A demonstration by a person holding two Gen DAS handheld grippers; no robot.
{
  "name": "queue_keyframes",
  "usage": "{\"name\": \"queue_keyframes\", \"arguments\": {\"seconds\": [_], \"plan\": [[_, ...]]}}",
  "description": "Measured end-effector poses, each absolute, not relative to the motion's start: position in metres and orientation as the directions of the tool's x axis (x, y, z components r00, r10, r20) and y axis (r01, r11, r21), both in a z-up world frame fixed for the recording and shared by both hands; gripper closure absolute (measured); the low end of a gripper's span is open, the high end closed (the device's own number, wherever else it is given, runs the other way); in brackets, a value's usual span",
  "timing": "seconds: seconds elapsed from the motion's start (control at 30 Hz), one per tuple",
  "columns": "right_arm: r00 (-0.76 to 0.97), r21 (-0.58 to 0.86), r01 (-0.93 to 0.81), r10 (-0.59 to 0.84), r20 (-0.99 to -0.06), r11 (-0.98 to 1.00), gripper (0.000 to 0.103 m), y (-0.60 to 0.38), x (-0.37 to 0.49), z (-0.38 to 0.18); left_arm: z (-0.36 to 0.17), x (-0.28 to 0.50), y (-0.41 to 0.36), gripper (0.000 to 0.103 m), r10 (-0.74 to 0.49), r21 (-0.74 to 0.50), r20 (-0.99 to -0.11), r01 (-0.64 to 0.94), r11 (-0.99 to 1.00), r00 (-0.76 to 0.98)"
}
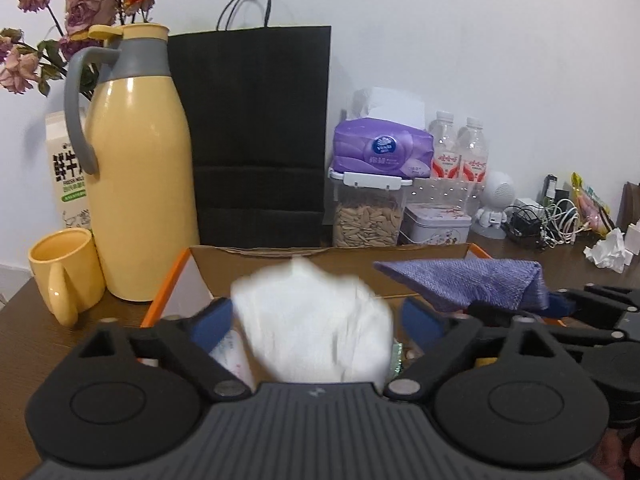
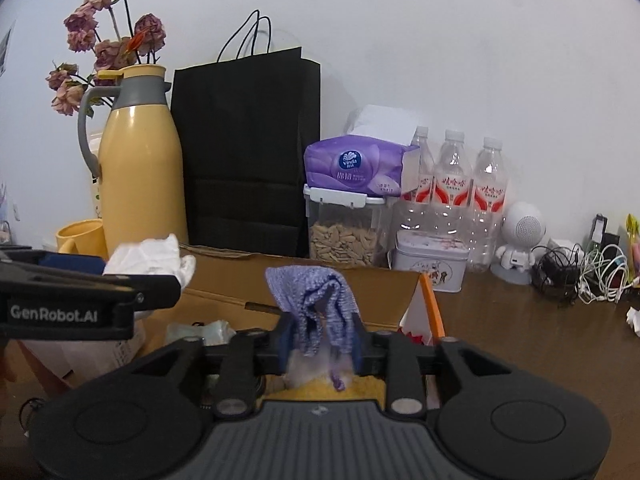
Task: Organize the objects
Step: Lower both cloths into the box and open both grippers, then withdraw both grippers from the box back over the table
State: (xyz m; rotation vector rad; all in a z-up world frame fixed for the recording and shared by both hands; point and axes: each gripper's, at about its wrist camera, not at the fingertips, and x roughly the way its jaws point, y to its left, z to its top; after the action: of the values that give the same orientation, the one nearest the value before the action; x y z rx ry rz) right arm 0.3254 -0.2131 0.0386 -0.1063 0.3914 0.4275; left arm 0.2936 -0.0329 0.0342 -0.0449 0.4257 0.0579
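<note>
From the left wrist, the left gripper (image 1: 316, 316) points level toward the wall, its blue pads pressed on a bunched white cloth (image 1: 316, 324) that bulges upward with no clear long axis, above the open cardboard box (image 1: 328, 254). A purple cloth (image 1: 464, 282) juts leftward, long axis horizontal. From the right wrist, the right gripper (image 2: 322, 340) also points level, fingers narrow and clamped on that purple cloth (image 2: 316, 304), which drapes downward over the box (image 2: 372, 284). The left gripper (image 2: 100, 276) reaches in from the left.
</note>
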Motion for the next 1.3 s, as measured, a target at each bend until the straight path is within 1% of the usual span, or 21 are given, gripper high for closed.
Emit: {"name": "queue_keyframes", "arguments": {"seconds": [0.07, 0.1, 0.17, 0.2, 0.23, 0.27, 0.6, 0.8, 1.13, 1.3], "plan": [[0.837, -0.012, -0.424, 0.386, -0.389, 0.906, 0.04, -0.214, 0.324, 0.039, 0.036, 0.292, -0.032, 0.0, 0.049, -0.029, -0.402, -0.066, 0.997, 0.914], [0.836, -0.012, -0.426, 0.389, -0.386, 0.904, 0.035, -0.215, 0.323, 0.04, 0.038, 0.291, -0.031, 0.0, 0.052, -0.032, -0.399, -0.071, 0.997, 0.916], [0.833, -0.008, -0.434, 0.398, -0.386, 0.901, 0.017, -0.215, 0.322, 0.041, 0.04, 0.29, -0.028, 0.0, 0.057, -0.044, -0.391, -0.081, 0.996, 0.919], [0.83, -0.002, -0.437, 0.402, -0.387, 0.899, 0.012, -0.215, 0.322, 0.041, 0.04, 0.289, -0.026, 0.0, 0.058, -0.053, -0.39, -0.085, 0.995, 0.919], [0.828, 0.003, -0.439, 0.406, -0.387, 0.898, 0.002, -0.215, 0.322, 0.042, 0.041, 0.289, -0.025, 0.0, 0.059, -0.058, -0.39, -0.089, 0.994, 0.919], [0.826, 0.008, -0.441, 0.409, -0.387, 0.898, 0.0, -0.216, 0.322, 0.042, 0.041, 0.289, -0.024, 0.0, 0.062, -0.061, -0.388, -0.092, 0.994, 0.92], [0.813, 0.033, -0.451, 0.425, -0.398, 0.892, 0.0, -0.216, 0.319, 0.049, 0.048, 0.281, -0.025, 0.0, 0.053, -0.068, -0.367, -0.084, 0.994, 0.929], [0.814, 0.022, -0.442, 0.411, -0.41, 0.897, 0.0, -0.22, 0.308, 0.055, 0.056, 0.264, -0.024, 0.0, 0.045, -0.075, -0.343, -0.075, 0.994, 0.938], [0.821, 0.006, -0.468, 0.437, -0.369, 0.884, 0.0, -0.236, 0.263, 0.071, 0.067, 0.219, -0.016, 0.0, 0.048, -0.071, -0.3, -0.072, 0.995, 0.953], [0.818, 0.015, -0.472, 0.444, -0.366, 0.882, 0.0, -0.251, 0.24, 0.069, 0.061, 0.195, -0.006, 0.0, 0.062, -0.041, -0.314, -0.078, 0.996, 0.948]]}}
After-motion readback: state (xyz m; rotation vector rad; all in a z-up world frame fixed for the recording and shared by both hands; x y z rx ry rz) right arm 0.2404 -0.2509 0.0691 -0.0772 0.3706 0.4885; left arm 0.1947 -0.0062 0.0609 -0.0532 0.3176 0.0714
